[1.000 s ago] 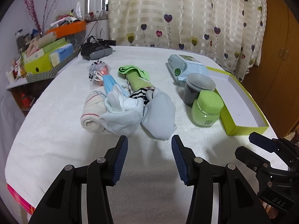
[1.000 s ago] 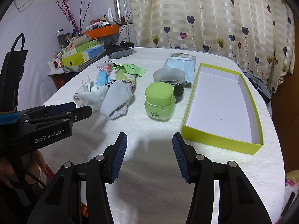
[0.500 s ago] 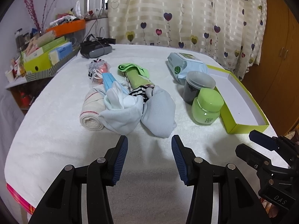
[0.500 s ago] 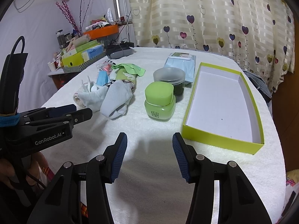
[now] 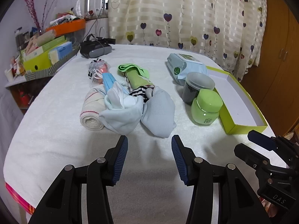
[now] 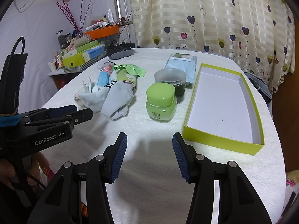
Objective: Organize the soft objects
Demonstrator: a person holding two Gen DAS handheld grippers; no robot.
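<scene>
A heap of soft things lies mid-table: pale blue socks (image 5: 158, 112) (image 6: 117, 97), a rolled cream bandage (image 5: 91, 110), a blue face mask (image 5: 109, 82), a green cloth roll (image 5: 138, 76) and a wet-wipes pack (image 5: 183, 67) (image 6: 182, 65). An empty lime-green box (image 6: 222, 104) (image 5: 241, 100) stands to the right. My left gripper (image 5: 149, 149) hovers open just short of the socks, nothing between its fingers. My right gripper (image 6: 149, 147) is open too, over bare cloth in front of the green jar (image 6: 161, 102) and the box.
A dark lidded jar (image 5: 198, 87) stands behind the green jar (image 5: 206, 106). A black device (image 5: 95, 49) lies at the table's far end. Cluttered shelves with boxes (image 5: 46, 56) line the left side. A heart-patterned curtain (image 6: 214, 18) hangs behind; a wooden wardrobe (image 5: 276, 65) at right.
</scene>
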